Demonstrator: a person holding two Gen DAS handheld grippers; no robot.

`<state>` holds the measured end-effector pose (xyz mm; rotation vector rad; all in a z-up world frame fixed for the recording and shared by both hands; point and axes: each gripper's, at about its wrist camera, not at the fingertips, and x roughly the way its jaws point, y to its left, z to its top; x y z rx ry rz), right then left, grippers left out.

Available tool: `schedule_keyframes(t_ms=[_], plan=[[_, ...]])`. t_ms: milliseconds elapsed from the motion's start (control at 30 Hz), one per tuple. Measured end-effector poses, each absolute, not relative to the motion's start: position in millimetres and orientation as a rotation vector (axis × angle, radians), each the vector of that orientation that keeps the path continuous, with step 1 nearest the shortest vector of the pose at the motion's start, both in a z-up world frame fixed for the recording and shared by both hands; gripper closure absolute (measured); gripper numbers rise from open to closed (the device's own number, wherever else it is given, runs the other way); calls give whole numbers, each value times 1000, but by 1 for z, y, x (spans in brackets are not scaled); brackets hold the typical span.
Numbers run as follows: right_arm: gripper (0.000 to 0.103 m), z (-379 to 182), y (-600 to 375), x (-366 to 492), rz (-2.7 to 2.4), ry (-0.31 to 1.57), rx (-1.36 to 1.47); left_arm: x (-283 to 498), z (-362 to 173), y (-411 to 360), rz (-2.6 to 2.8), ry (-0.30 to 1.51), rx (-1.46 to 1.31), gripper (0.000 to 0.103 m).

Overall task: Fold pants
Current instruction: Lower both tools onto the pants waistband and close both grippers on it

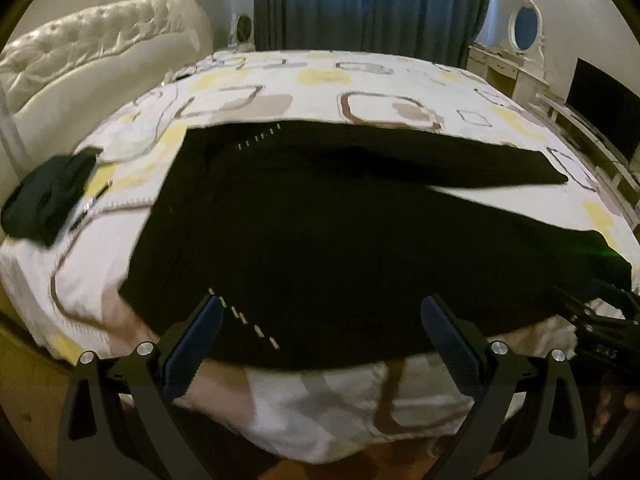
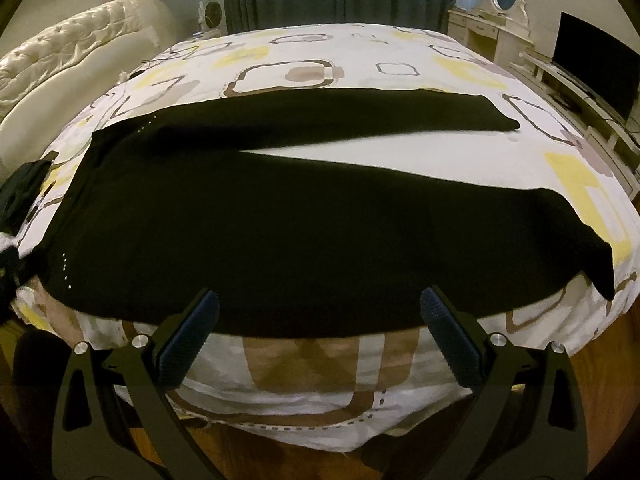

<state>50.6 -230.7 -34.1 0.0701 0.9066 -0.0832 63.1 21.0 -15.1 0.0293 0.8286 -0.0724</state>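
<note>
Black pants (image 1: 320, 232) lie spread flat on the bed, waist at the left, two legs splayed toward the right; they also fill the right wrist view (image 2: 280, 220). Small silver studs (image 1: 256, 328) mark the near hip. My left gripper (image 1: 320, 304) is open and empty, hovering over the pants' near edge by the waist. My right gripper (image 2: 320, 300) is open and empty over the near leg's edge. The right gripper's body shows at the right edge of the left wrist view (image 1: 600, 320).
The bed (image 2: 304, 380) has a white cover with yellow and brown squares. A dark folded garment (image 1: 44, 196) lies at its left edge. A tufted headboard (image 1: 80, 52) stands at the left; a dresser (image 1: 508, 64) and TV (image 1: 600, 116) at the right.
</note>
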Motion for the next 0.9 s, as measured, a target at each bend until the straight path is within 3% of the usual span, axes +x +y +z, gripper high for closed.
schedule_keyframes(t_ms=[367, 500, 900], plan=[[2, -39, -221, 87, -45, 946, 75, 201, -7, 118, -7, 827, 160, 4], [2, -43, -215, 100, -21, 963, 66, 272, -23, 168, -23, 922, 28, 4], [2, -71, -196, 127, 39, 1060, 92, 370, -68, 223, -118, 917, -76, 4]])
